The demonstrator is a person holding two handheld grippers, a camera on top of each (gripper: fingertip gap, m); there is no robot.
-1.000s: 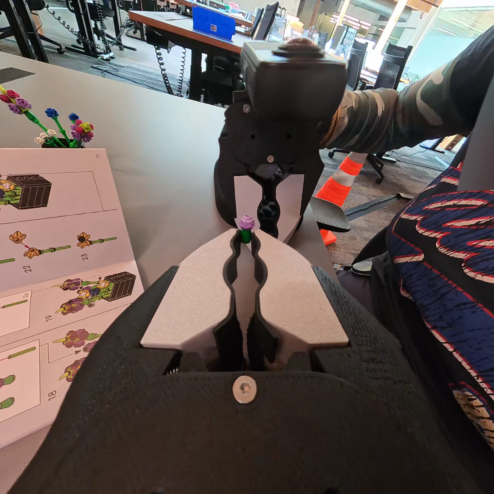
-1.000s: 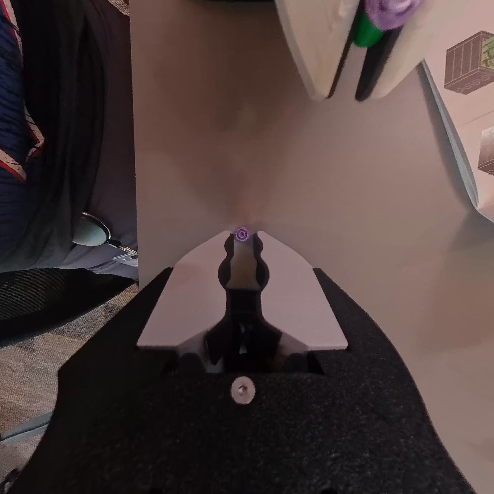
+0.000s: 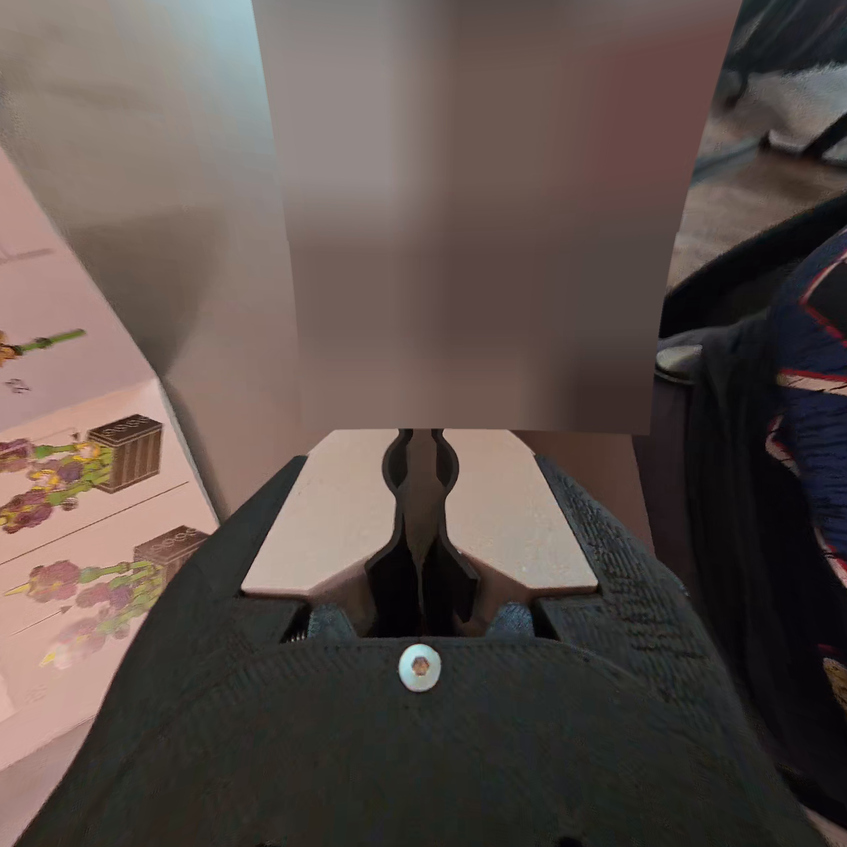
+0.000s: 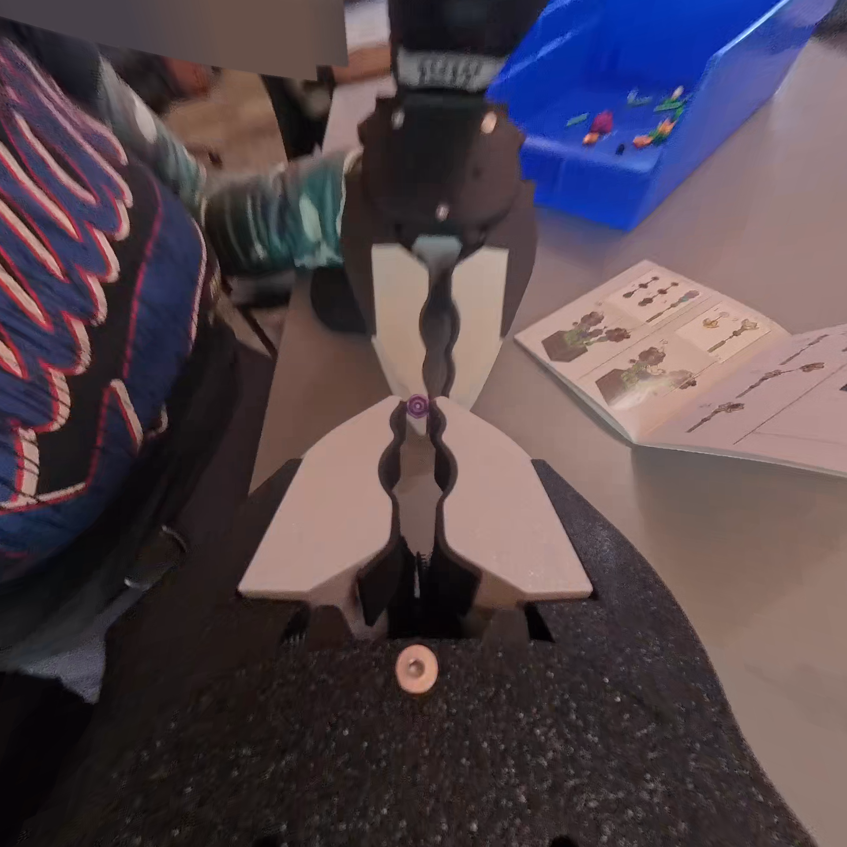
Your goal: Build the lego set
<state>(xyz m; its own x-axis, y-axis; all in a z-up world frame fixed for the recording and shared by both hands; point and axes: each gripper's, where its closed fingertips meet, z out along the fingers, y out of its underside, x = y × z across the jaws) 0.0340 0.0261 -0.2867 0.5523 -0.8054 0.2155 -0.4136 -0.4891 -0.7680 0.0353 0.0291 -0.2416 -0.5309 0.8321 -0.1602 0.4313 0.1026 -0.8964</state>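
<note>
A grey table [image 4: 687, 527] is seen to carry, at the far right, a blue bin [image 4: 596, 151] in which a scatter of small loose pieces [image 4: 641, 123] is left, so much of the set is judged unbuilt. Nearer, on the right, an open instruction booklet [image 4: 687, 366] is laid flat, its pages showing flower stems and a dark box-like base; no finished model is shown in either view. The left gripper [image 4: 437, 394] is seen beyond the right one, pointing toward it with its fingers drawn narrow; whether anything is held there cannot be told, since its own view is masked at the tips. The right gripper [image 4: 418, 408] is closed on a small purple round piece [image 4: 418, 406], pinched at the tips just short of the left gripper's tips. A mating of parts is judged to be in hand, not yet shown done.
</note>
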